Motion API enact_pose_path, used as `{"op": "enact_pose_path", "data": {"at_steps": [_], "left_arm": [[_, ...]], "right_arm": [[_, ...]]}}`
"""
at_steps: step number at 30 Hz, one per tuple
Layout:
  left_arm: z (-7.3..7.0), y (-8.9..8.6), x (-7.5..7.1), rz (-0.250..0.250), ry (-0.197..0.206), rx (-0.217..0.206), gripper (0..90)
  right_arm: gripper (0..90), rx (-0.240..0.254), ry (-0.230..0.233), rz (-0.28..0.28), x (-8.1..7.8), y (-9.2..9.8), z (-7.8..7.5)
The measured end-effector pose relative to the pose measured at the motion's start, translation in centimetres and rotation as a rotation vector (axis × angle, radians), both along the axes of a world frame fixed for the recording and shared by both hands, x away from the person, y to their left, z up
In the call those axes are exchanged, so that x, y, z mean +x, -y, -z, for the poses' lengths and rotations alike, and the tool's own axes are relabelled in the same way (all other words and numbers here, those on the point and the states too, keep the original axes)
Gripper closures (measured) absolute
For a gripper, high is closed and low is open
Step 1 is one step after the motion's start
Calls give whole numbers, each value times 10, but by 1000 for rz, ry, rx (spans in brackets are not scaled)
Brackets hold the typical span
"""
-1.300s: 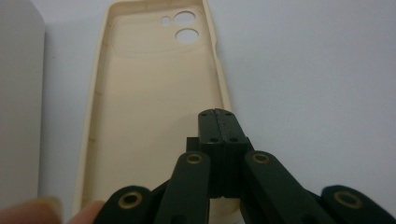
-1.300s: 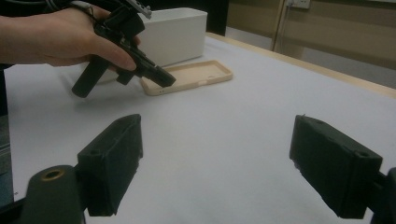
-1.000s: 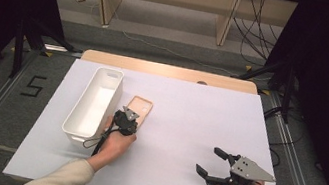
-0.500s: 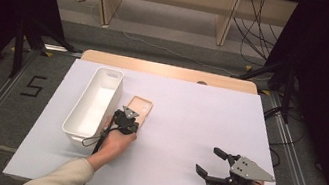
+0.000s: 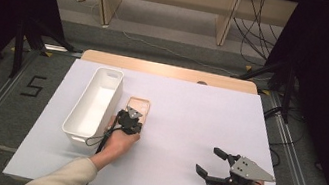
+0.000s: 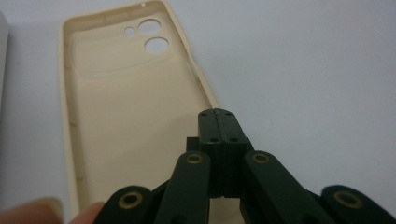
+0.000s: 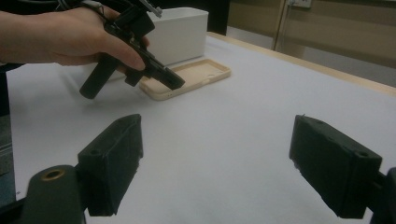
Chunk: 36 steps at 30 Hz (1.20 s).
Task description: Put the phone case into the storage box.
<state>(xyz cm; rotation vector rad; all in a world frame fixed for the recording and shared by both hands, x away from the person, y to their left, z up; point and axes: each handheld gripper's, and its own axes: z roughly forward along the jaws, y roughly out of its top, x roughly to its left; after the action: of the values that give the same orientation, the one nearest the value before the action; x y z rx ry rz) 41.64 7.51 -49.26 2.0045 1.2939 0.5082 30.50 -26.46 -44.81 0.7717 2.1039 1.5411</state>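
Note:
A cream phone case lies hollow side up on the white table, just right of a white bin. My left gripper is shut, its tips down at the case's near right rim. In the left gripper view the jaws press flat together; whether the rim is pinched between them I cannot tell. From the right gripper view, the left gripper's tip touches the case. My right gripper is held open near the front right, with bare table between its pads.
The long white bin stands lengthwise beside the case and looks empty. The white table top stretches between the two hands. A wooden strip edges its far side, with dark stands and cables on the floor beyond.

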Motion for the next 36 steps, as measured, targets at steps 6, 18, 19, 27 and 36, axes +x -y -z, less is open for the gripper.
{"op": "enact_pose_path", "data": {"at_steps": [6,18,19,27,36], "left_arm": [[0,1,1,3,2,-1,899],[1,3,1,7,11,-4,898],[1,3,1,7,11,-4,898],[1,2,1,19,14,5,898],[-12,2,-3,80,61,-2,667]], "right_arm": [[188,-14,-30,6,-2,0,-1],[188,-21,-12,3,-1,2,-1],[189,-22,-13,2,-1,2,-1],[188,-21,-12,-1,-1,2,-1],[188,-19,-9,4,-2,2,-1]]}}
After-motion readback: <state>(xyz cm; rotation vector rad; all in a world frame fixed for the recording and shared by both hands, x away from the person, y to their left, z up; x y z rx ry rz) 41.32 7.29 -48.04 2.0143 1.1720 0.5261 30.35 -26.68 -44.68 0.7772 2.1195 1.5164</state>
